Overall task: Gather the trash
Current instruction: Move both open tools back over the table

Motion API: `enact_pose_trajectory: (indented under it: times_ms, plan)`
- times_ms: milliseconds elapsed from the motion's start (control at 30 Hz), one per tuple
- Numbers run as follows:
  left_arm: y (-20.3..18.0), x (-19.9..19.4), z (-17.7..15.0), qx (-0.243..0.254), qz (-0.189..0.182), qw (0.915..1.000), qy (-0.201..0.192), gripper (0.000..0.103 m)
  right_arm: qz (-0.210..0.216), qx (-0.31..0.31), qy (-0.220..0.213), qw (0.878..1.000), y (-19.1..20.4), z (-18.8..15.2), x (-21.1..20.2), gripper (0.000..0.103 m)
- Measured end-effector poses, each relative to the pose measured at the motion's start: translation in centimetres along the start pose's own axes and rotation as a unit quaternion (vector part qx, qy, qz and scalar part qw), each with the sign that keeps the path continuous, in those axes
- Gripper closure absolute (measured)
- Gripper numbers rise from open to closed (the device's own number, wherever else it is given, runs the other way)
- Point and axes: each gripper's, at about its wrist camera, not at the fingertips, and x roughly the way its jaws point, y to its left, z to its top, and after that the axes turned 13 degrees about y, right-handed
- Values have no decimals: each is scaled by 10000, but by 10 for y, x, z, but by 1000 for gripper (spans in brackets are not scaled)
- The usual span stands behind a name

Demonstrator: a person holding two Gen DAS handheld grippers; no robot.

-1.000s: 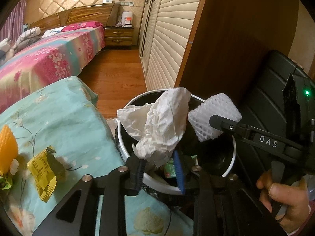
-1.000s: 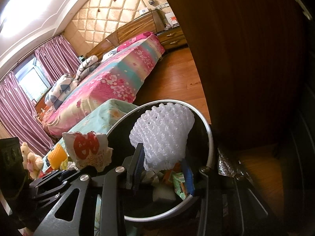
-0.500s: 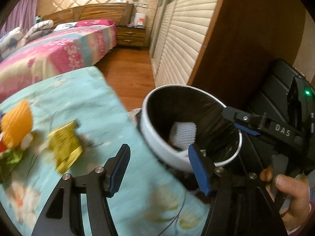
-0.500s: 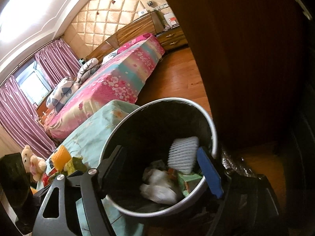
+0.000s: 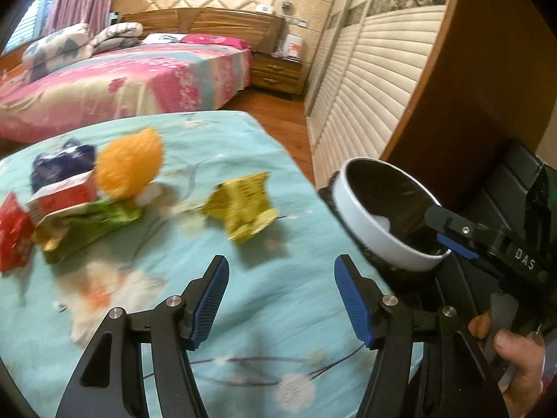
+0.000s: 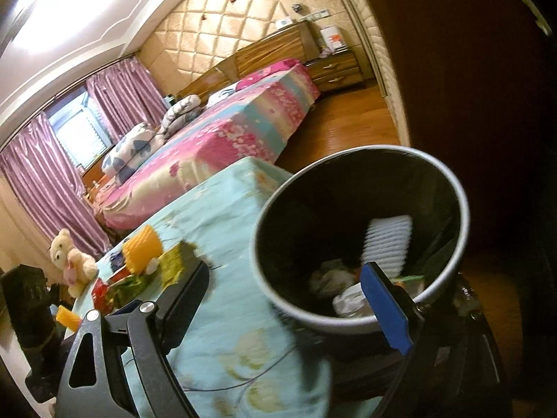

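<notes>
Over the blue-clothed counter (image 5: 278,313) the left gripper (image 5: 280,299) hangs spread and empty; ahead lies the yellow wrapper (image 5: 243,205). Approach low, straddle it, pinch firmly. Right gripper (image 6: 292,310), released, hovers beside the bin (image 6: 463,209).

The left gripper (image 5: 282,299) is held wide apart over a turquoise floral cloth (image 5: 216,313). A yellow wrapper (image 5: 245,205) is seen ahead, blurred, possibly crumpled. A white-rimmed bin (image 5: 365,219) is seen right.
</notes>
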Motion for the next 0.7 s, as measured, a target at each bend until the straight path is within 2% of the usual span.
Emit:
enact_pose_trajectory:
  times_ms: [467, 700]
  plan:
    - [60, -34, -35, -533, 343, 9980, -53, 39, 297, -436, 413, 9977, 56, -28, 31, 13]
    - [86, -45, -40, -570, 583, 9967, -50, 35, 377, -590, 593, 9958, 73, -33, 46, 12]
